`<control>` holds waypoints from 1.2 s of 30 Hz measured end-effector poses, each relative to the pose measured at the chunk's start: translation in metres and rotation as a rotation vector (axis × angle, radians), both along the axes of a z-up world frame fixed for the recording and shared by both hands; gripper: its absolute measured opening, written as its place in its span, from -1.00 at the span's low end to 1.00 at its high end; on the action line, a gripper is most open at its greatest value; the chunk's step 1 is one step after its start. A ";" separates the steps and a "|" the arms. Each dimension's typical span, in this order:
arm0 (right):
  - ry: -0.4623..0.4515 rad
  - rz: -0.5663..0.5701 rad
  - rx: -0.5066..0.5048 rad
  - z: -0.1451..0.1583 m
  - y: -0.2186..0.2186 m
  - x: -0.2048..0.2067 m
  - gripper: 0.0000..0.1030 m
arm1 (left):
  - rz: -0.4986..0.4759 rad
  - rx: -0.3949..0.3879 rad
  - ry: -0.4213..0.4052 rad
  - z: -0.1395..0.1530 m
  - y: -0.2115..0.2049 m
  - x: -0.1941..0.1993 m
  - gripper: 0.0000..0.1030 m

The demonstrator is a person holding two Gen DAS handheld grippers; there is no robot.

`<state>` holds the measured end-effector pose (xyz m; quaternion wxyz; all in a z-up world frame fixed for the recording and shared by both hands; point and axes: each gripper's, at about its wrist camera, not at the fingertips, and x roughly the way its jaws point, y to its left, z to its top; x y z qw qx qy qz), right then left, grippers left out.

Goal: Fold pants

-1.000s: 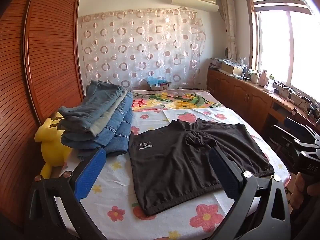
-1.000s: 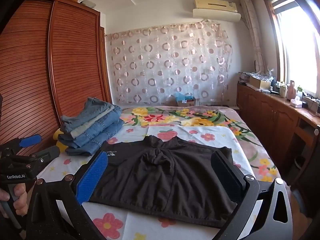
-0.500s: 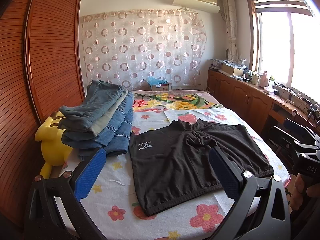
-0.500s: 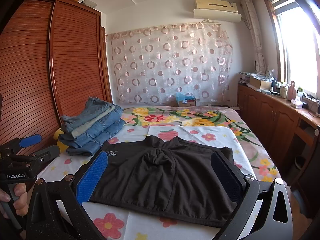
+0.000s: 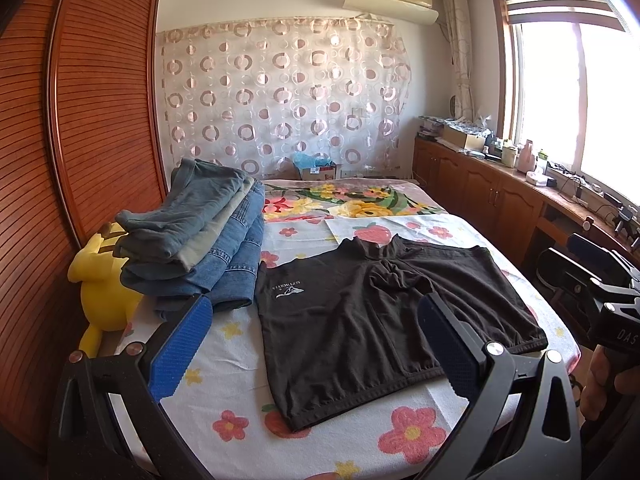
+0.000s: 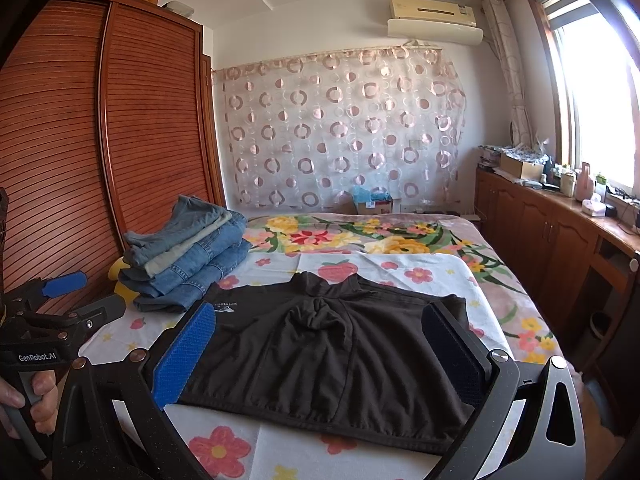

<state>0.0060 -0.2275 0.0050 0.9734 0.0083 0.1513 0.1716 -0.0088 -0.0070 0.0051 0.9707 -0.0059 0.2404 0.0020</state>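
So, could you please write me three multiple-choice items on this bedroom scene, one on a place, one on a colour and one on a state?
1. Where does the stack of folded jeans lie relative to the black shorts?
A. To their left, toward the wardrobe
B. On top of them
C. On the floor

2. What colour is the plush toy beside the bed?
A. Red
B. Yellow
C. Green

3. How are the black shorts lying?
A. Rolled into a ball
B. Hanging from the curtain
C. Spread flat on the bed

Answers: 1 A, the denim pile sits on the wardrobe side of the bedsheet. 2 B, it is bright yellow. 3 C, they lie open on the floral sheet, neither gripper touching them.
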 end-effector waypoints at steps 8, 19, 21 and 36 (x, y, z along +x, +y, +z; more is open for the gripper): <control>-0.002 0.000 0.001 0.000 -0.001 -0.001 1.00 | -0.008 0.000 -0.001 0.001 0.002 -0.003 1.00; -0.002 0.000 0.001 0.000 -0.001 -0.001 1.00 | -0.005 0.000 -0.001 0.002 0.002 -0.003 1.00; -0.003 0.000 0.001 0.000 -0.001 -0.001 1.00 | -0.005 0.000 -0.002 0.001 0.001 -0.002 1.00; -0.009 -0.002 0.005 0.003 0.000 -0.003 1.00 | -0.008 0.000 -0.002 0.002 0.001 -0.003 1.00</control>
